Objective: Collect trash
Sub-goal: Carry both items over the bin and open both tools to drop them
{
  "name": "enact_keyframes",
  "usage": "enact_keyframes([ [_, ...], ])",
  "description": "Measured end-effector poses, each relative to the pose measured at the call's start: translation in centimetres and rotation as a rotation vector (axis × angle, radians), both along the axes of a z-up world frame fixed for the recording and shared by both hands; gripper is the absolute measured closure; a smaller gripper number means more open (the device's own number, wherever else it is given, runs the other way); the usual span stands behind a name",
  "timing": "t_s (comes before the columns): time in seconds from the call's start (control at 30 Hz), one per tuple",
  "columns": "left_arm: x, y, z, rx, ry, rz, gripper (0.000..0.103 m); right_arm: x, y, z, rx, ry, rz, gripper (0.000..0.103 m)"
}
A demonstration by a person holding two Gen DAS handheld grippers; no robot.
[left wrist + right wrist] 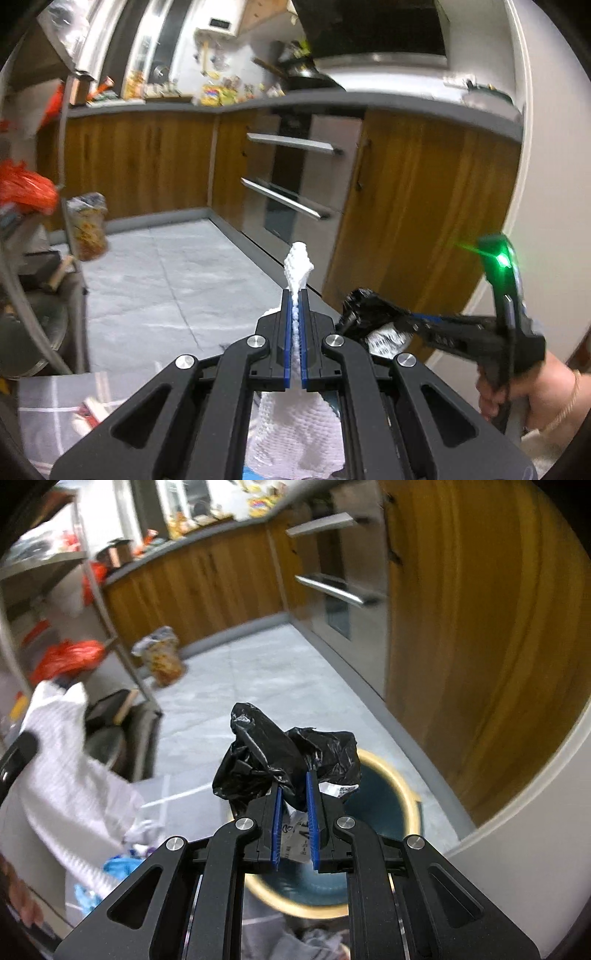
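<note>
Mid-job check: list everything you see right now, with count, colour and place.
paper towel: one, white, clamped in left gripper
plastic bag: one, black, crumpled, pinched in right gripper above bin
bin: one, teal inside, yellow rim, on floor
snack bag: one, orange-yellow, by the rack
oven: one, steel, two handles
cabinets: wooden, under grey counter
left gripper: black, blue pads
right gripper: black, blue pads

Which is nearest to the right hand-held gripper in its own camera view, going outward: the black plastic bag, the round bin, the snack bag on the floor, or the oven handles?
1. Black plastic bag: clamped in the right hand-held gripper.
2. Round bin: just below, slightly right.
3. Snack bag: on the floor, far left.
4. Oven handles: upper right, about as far as the snack bag; too close to call.
</note>
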State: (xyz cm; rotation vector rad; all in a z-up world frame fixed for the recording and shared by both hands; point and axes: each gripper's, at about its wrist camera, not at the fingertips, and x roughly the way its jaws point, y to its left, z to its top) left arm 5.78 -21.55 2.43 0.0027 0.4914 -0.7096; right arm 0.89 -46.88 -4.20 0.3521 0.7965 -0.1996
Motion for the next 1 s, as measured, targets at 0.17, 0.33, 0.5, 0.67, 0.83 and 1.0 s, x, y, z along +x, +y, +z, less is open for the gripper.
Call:
enact_keyframes([
  [0.17, 2.3, -4.9, -2.8, 0.016, 0.056, -0.073, 0.100, 2.1, -4.0, -3.6, 0.083, 0.105, -0.094, 0.090],
  [0.33, 4.7, -8.4, -4.8, -0.075, 0.129, -0.135, 0.100, 4.4, -4.5, -5.2, 0.010, 0.171, -0.121, 0.090],
  [0.5, 6.3, -10.4, -7.8, -0.035, 0.153, -0.148, 0.100, 4.9, -5.0, -6.1, 0.020, 0.201, -0.130, 0.090],
  [0.67, 7.1, -10.9, -11.0, 0.033, 0.203, -0.140, 0.100, 5.5, -4.0, -6.9, -0.017, 0.241, -0.094, 0.090],
  [0.83, 6.8, -11.0, -11.7, 0.071, 0.213, -0.152, 0.100, 5.8, -4.0, -7.4, -0.003, 0.263, -0.082, 0.089],
  [1.0, 6.2, -11.1, -11.0, 0.101, 0.178, -0.151, 0.083, 5.8, -3.6, -7.2, -0.013, 0.267, -0.070, 0.086],
])
